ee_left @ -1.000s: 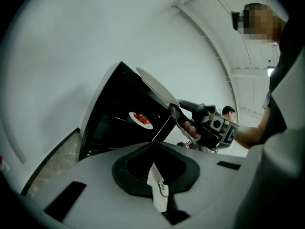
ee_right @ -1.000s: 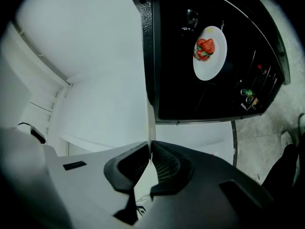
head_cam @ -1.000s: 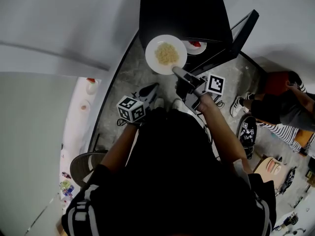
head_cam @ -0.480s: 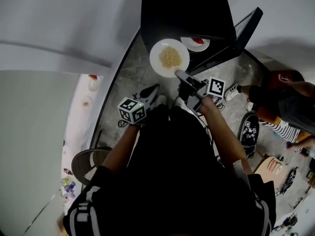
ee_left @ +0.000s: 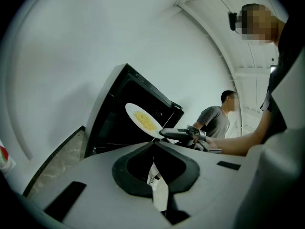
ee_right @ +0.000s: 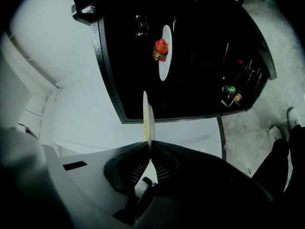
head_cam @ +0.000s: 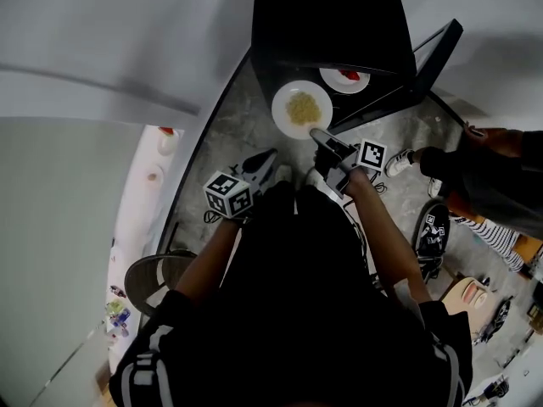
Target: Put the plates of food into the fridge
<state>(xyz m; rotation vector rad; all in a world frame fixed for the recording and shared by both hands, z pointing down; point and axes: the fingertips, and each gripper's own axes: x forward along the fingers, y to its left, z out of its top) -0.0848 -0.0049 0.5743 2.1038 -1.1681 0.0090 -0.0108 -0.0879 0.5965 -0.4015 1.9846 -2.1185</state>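
Note:
A white plate of yellow food [head_cam: 302, 109] hangs just in front of the open black fridge [head_cam: 327, 15], with my right gripper [head_cam: 320, 133] shut on its near rim. In the right gripper view this plate [ee_right: 148, 118] shows edge-on between the pads. A second plate with red food [head_cam: 345, 79] [ee_right: 164, 51] rests on a shelf inside the fridge. My left gripper [head_cam: 261, 161] hangs lower left of the plate, shut on nothing. From the left gripper view the held plate [ee_left: 142, 120] shows tilted before the fridge [ee_left: 119, 104].
The fridge door [head_cam: 428, 53] stands open to the right, its shelves holding small bottles [ee_right: 231, 93]. A person [head_cam: 488, 176] sits on the floor at right. A round stool [head_cam: 148, 282] and a white counter [head_cam: 157, 164] lie at left.
The right gripper has sunk with the plate of yellow food, which now sits lower and closer to the fridge opening. The left gripper has stayed put. The person at right has shifted.

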